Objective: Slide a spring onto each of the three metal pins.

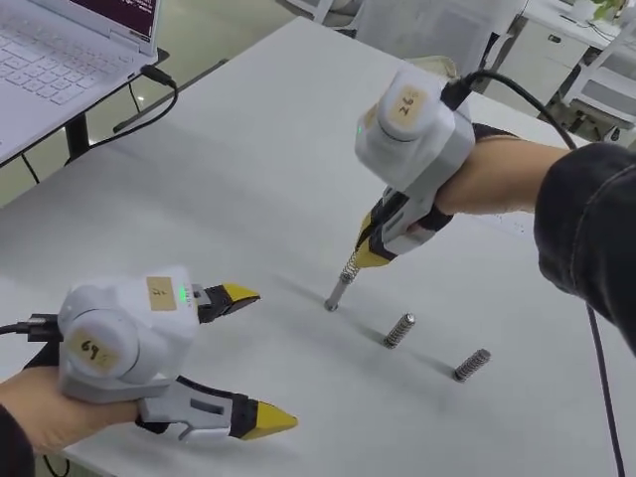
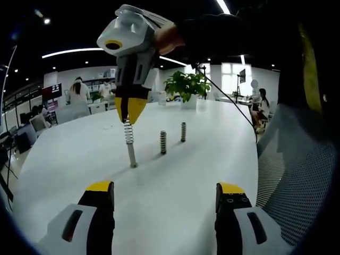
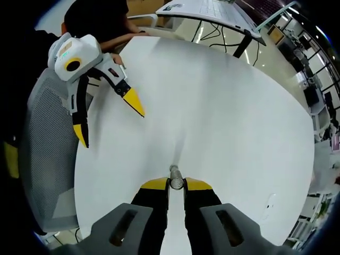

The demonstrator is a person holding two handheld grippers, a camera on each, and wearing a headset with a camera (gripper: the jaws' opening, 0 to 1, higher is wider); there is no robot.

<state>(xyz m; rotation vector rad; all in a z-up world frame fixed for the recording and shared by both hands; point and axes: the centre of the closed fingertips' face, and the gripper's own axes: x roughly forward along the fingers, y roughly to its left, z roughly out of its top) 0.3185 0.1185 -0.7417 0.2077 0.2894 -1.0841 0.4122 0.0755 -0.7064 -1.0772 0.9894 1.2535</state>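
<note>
Metal coils first: a spring (image 1: 350,266) sits around the top of a pin (image 1: 335,298) near the middle of the head view. Its upper end is pinched between the yellow tips of the right hand-held gripper (image 1: 366,253), whose jaws are closed down to the spring's width. The lower part of the pin is bare, and its foot stands on the white surface (image 1: 248,179). In the left gripper view the pin stands upright. To the lower right of it in the head view, two more springs stand on end in a row, the middle spring (image 1: 399,330) and the end spring (image 1: 472,365), both clear of the jaws. The left hand-held gripper (image 1: 266,358) hovers at the lower left of the head view, jaws spread wide and holding nothing, well apart from the pin. A laptop (image 1: 60,50) sits in the upper left corner, with a black cable (image 1: 175,91) curving away from its side.
</note>
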